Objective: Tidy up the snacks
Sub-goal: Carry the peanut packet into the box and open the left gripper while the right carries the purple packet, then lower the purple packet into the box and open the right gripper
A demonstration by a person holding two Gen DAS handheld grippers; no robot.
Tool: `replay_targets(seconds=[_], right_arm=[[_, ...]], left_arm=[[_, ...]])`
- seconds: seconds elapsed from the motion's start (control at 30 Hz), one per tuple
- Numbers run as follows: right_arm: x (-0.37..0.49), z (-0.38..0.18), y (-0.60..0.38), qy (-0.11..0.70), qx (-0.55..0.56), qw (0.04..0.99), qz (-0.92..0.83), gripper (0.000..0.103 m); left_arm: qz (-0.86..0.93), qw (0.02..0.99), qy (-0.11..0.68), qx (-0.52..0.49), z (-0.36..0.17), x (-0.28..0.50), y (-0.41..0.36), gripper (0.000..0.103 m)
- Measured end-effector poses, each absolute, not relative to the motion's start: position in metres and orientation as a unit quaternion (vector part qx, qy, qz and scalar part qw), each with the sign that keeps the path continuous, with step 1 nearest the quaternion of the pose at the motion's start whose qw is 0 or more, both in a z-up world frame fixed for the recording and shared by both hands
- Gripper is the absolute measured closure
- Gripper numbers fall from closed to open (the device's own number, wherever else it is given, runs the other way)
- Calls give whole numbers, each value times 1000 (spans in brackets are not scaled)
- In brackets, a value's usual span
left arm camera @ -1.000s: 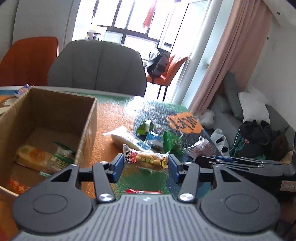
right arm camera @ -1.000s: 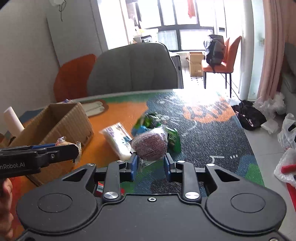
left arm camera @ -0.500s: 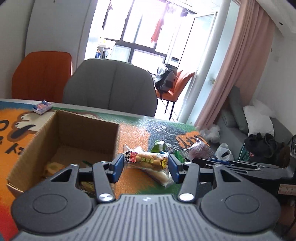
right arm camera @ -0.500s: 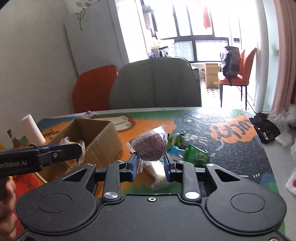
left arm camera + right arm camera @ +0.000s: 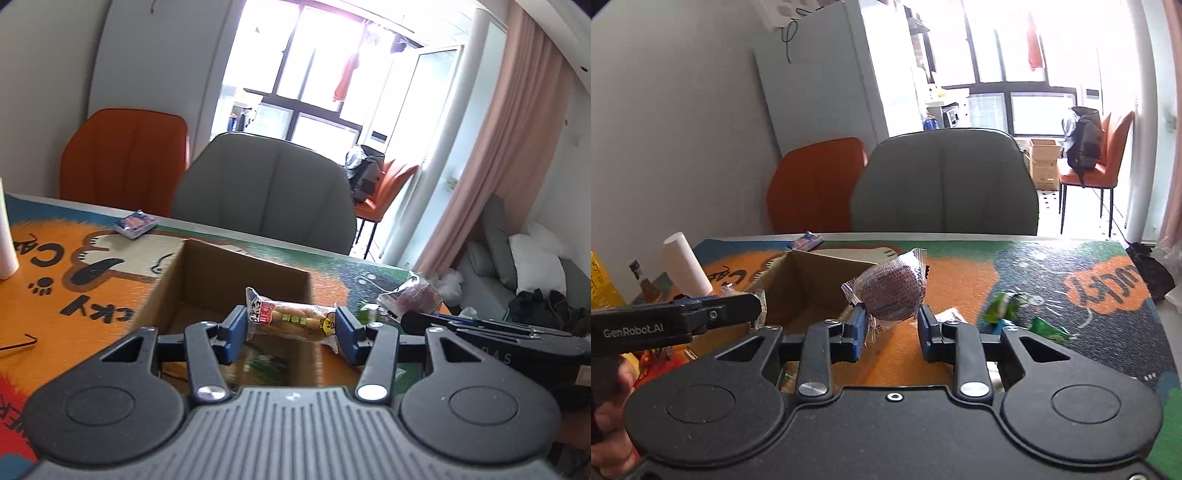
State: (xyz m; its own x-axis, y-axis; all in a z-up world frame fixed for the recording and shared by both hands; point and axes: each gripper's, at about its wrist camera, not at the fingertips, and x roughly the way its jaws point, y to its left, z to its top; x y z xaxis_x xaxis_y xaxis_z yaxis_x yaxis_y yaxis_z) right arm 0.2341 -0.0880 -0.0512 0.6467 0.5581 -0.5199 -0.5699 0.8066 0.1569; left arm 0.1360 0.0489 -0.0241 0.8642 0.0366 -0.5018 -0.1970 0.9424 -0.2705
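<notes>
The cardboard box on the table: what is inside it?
Inside the cardboard box, bare brown floor and some green and yellow packets show. The left gripper and its held bread packet cover the rest.

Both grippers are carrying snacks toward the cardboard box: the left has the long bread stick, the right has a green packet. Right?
Not quite. The right gripper holds a round dark-red wrapped bun, as the right wrist view shows; the green packets lie on the table. The rest is right.
</notes>
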Motion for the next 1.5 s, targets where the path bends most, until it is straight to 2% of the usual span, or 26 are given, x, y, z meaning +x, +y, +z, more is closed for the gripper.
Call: replay_targets(seconds=[0.47,0.6,0.7,0.77,0.83,0.87,0.9,1.1,1.23,1.43,1.5], right_arm=[[229,-46,-39,283,-28,901,328,76],[232,-47,-27,287,-31,897,335,76],[234,-48,-19,289,-30,894,342,76],[234,-48,-13,290,-33,891,348,75],[233,-48,-9,291,-38,888,355,66],[232,-48,-7,288,-40,891,350,55],[231,-48,-7,283,-43,895,341,51],[233,-48,-22,292,-35,899,324,50],[233,-47,-38,294,-32,904,308,43],[233,-45,-65,297,-23,912,283,38],[234,-45,-75,298,-21,915,272,32]], left_arm=[[77,946,255,-184,-30,129,98,50],[76,945,257,-189,-30,128,104,44],[78,945,252,-193,-30,126,109,33],[84,945,249,-194,-30,124,112,31],[92,943,250,-197,-30,124,116,31],[95,942,252,-198,-30,124,118,31],[98,941,254,-199,-31,124,119,30],[109,939,262,-194,-34,124,119,16],[114,937,268,-192,-37,128,116,10],[103,938,272,-188,-36,133,103,7],[97,939,274,-186,-35,135,96,6]])
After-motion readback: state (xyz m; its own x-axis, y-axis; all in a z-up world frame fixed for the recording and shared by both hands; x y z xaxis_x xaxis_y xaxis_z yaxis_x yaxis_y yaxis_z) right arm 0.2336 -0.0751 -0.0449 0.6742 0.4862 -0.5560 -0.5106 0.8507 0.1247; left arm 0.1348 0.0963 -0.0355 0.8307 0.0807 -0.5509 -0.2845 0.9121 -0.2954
